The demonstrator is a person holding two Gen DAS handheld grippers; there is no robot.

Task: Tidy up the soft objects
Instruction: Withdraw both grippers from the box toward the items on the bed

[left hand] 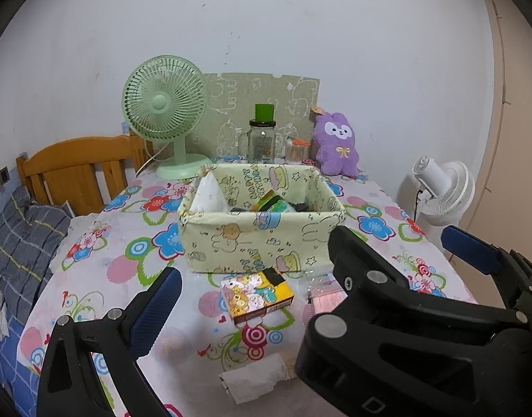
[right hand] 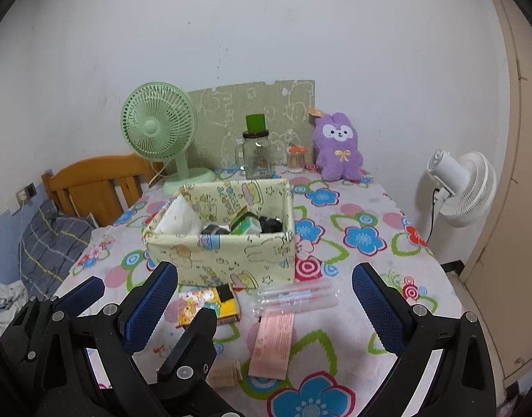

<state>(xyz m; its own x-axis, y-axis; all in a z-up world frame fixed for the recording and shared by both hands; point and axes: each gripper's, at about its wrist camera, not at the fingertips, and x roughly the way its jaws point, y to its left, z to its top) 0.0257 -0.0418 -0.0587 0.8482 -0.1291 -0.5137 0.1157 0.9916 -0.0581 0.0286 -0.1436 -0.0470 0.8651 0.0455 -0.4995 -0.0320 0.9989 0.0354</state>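
Room: pale wall behind, wooden bed (left hand: 75,170) at left, white fan (right hand: 464,187) on the floor at right.
Desk (right hand: 370,278): flowered cloth; loose items sit at the near edge, probably laid out for sorting.
Bin (right hand: 224,253): open cloth box mid-desk, within easy reach of both tongs; tissue and small packs already inside, so likely the target.
Green fan (left hand: 163,104): back left, clear of the work.
Plush (right hand: 339,149): purple, upright against the back wall, well apart from the bin.
Left tongs (left hand: 311,262): open, empty, low before the bin.
Right tongs (right hand: 266,278): open, empty, spread over the clear pouch (right hand: 293,297).
Card box (left hand: 257,295): just before the bin.
Tissue (left hand: 255,378): crumpled at the near edge, soft, a likely pick.
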